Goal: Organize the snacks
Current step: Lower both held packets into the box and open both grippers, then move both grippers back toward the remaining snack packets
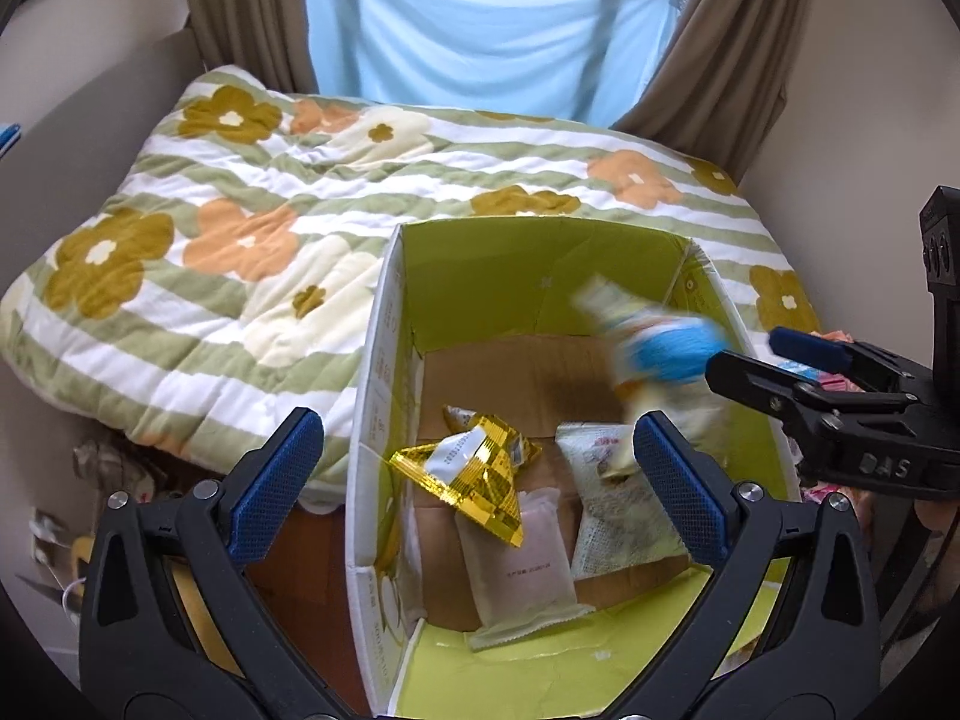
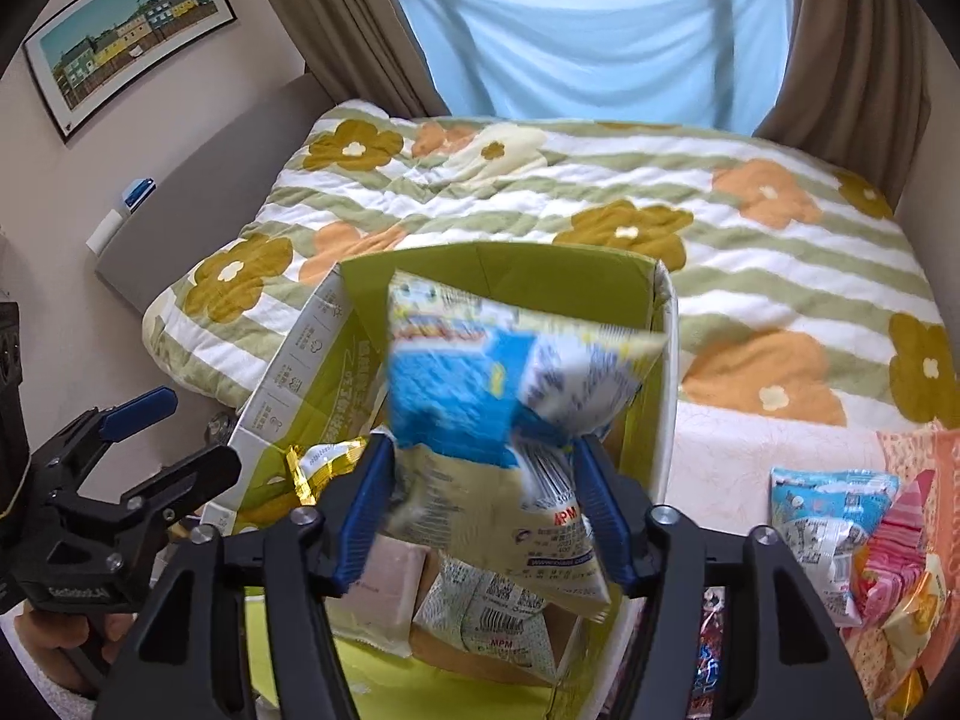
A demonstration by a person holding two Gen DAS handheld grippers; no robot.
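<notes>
An open cardboard box [image 1: 384,396] with a green lining stands by the bed; it also shows in the right wrist view [image 2: 288,384]. Inside lie a gold foil snack [image 1: 480,474], a pale pink packet [image 1: 522,564] and a white printed bag [image 1: 612,510]. A blue and white snack bag [image 2: 480,414] sits blurred between the fingers of my right gripper [image 2: 480,504], over the box; it also shows in the left wrist view [image 1: 660,348]. The jaws stand apart around it. My left gripper [image 1: 480,468] is open and empty over the box's near left corner.
A bed with a flowered striped quilt [image 1: 252,228] lies behind the box. More snack packets [image 2: 852,540] lie on a pink cloth to the right of the box. Curtains and a blue sheet hang behind. Clutter sits on the floor at the lower left [image 1: 114,474].
</notes>
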